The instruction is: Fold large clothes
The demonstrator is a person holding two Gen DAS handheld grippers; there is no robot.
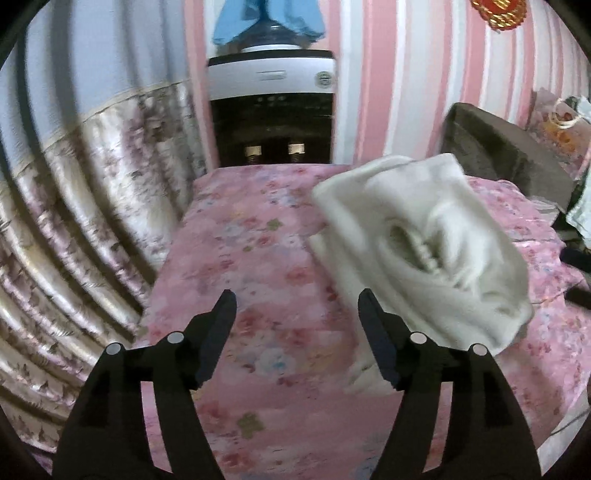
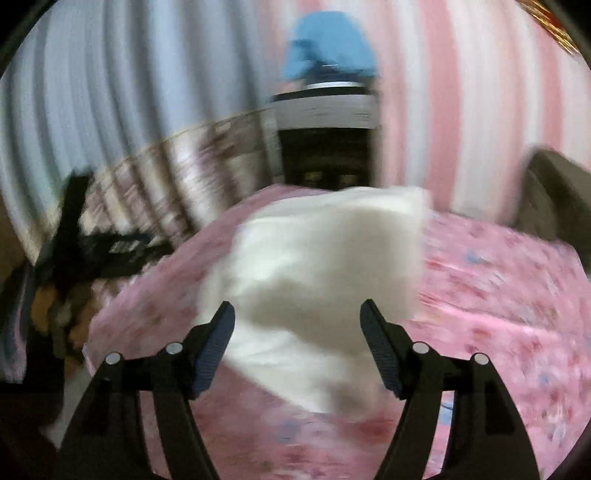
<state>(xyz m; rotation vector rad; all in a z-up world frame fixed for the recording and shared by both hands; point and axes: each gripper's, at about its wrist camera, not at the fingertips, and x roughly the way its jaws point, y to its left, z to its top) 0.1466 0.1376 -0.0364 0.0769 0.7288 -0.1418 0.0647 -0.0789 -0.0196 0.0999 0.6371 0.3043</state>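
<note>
At the far left of the left wrist view hangs a pleated curtain (image 1: 74, 206), pale above and flower-printed below. Next comes the bed, spread with a pink floral sheet (image 1: 258, 258). The left gripper (image 1: 297, 295) hovers over bare sheet, its jaws spread wide with nothing between them.

Right of it, just beside the right-hand finger (image 1: 376, 332), lies the white garment (image 1: 417, 236), a folded bundle resting on the sheet. Its long axis runs diagonally, from the far middle of the bed toward the near right. A rounded opening, perhaps a collar, though blur makes that uncertain, faces up near its middle.

Behind the bed stands a white-topped appliance (image 1: 271, 79) with a dark front and a blue cloth (image 1: 269, 18) draped over it; the striped pink wall (image 1: 406, 92) fills the right, with a dark grey headboard (image 1: 498, 147) below.

In the heavily blurred right wrist view, the right gripper (image 2: 297, 306) is also released, jaws wide apart, with the white garment (image 2: 325, 258) just beyond the fingertips and not pinched.
</note>
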